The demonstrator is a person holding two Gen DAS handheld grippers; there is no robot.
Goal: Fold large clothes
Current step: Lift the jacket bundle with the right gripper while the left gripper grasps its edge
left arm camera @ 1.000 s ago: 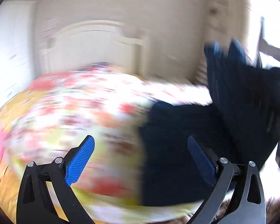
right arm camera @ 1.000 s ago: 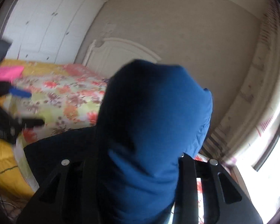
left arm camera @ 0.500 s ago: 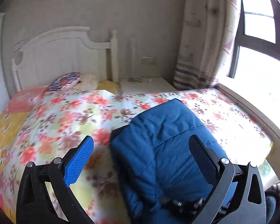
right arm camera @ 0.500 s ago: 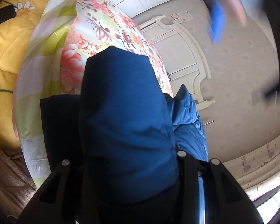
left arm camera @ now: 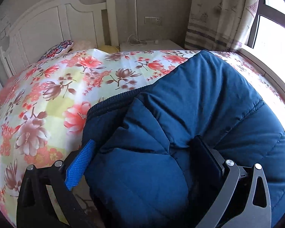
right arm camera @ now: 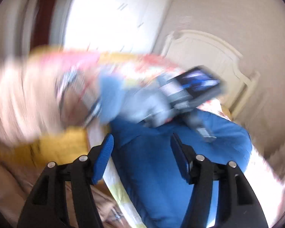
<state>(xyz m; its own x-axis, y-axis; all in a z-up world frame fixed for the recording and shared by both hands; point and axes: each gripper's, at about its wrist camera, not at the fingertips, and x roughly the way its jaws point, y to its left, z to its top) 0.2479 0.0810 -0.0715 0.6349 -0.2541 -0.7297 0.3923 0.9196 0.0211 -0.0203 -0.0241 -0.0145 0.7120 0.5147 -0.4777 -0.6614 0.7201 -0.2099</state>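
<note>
One bed [left arm camera: 70,87] fills the room before you, its floral quilt running from the white headboard [left arm camera: 47,22] down to the near edge. On that quilt, toward the window-side edge and reaching the near edge, lies the blue padded jacket [left arm camera: 199,102], bunched into a thick fold with its dark ribbed hem facing the middle of the bed. Your left gripper [left arm camera: 142,163] has a puffy fold of the jacket bulging up between its fingers: the blue-padded finger [left arm camera: 79,165] sits at the fold's left flank, the other finger is pushed into the fabric, and the jaws stand fairly wide around that bulk. In the blurred right wrist view, your right gripper [right arm camera: 142,157] hovers over the jacket's near end with its jaws spread apart and nothing pinched; whether its tips touch the cloth you cannot tell. A patterned pillow [left arm camera: 57,49] rests at the headboard. Beside the bed's far corner, a white nightstand [left arm camera: 152,44] stands under the wall socket [left arm camera: 153,20], next to the curtain [left arm camera: 218,15].
</note>
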